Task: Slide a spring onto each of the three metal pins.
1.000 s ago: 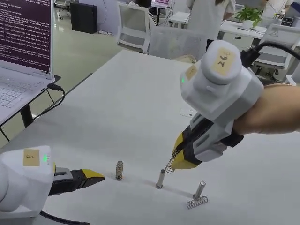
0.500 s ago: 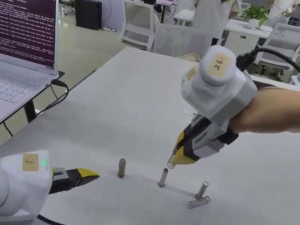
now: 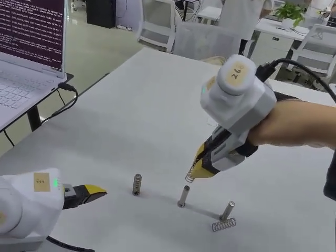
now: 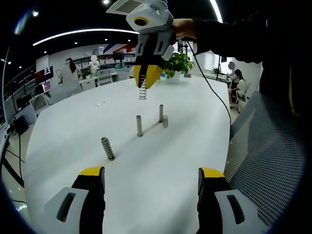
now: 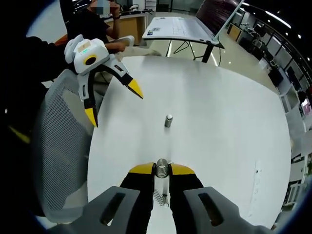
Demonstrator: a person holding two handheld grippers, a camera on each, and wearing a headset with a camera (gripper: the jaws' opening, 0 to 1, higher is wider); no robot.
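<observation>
Pinching a small coiled steel spring (image 3: 190,176) by its upper end, my right tongs (image 3: 196,171) hang over the white tabletop (image 3: 147,105). Their yellow tips are drawn narrow on the wire. In the right gripper view the spring (image 5: 162,170) sits squeezed between the two jaws of the right tongs (image 5: 162,169).

The spring dangles tilted. Its lower end is in the air just at 12 o'clock of the bare middle steel pin (image 3: 184,196), close to its top but apart from it.

At 9 o'clock of that pin stands the short pin already wearing a spring (image 3: 137,185). At 4 o'clock stands the third bare pin (image 3: 227,210), leaning a little. A loose spring (image 3: 223,224) lies on its side at the third pin's foot.

My left tongs (image 3: 97,191) sit low near the table at 9 o'clock of the sprung pin, well apart from it. In the left gripper view their jaws (image 4: 151,173) are spread wide with nothing between them. In that view the right tongs (image 4: 147,80) hang at 12 o'clock, and the spring (image 4: 142,90) is above the middle pin (image 4: 139,126).

An open silver laptop with a purple text screen (image 3: 26,47) sits at 10 o'clock in the head view.
</observation>
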